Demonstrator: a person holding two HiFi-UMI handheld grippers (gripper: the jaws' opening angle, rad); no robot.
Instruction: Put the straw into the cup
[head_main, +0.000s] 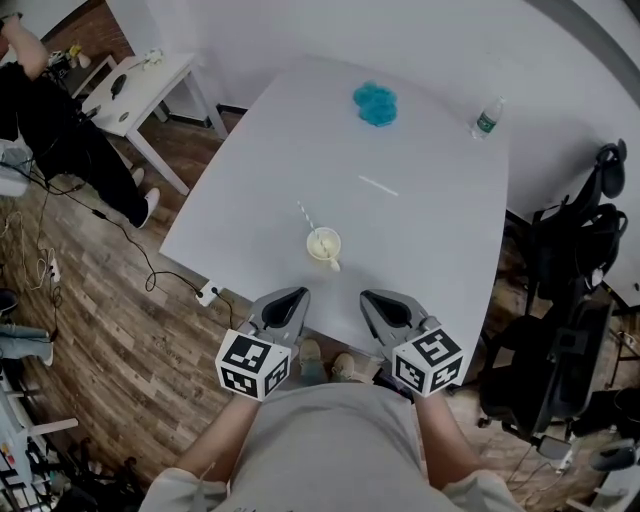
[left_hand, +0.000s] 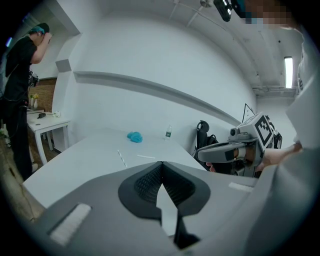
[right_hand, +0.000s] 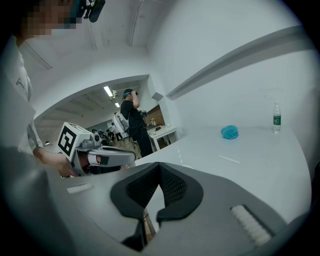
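**A:** Where do we find the tongs?

**B:** We hold both at the near edge of the white bench (head_main: 430, 230). The left tongs (head_main: 290, 297) are pressed together tip to tip with nothing between them. The right tongs (head_main: 375, 298) are pressed together too, and empty.

**A:** And the straw?

**B:** The striped straw (head_main: 305, 216) runs slantwise from the rim of the cup (head_main: 323, 243), which stands on the bench just ahead of both tongs. We cannot tell whether its end sits inside the cup or lies against it.

**A:** What else do we see?

**B:** A thin white strip (head_main: 378, 186) beyond the cup, a blue cloth (head_main: 376, 103) and a water bottle (head_main: 487, 118) at the far side, and a person in black (head_main: 45, 120) beside a small white table (head_main: 135, 85)
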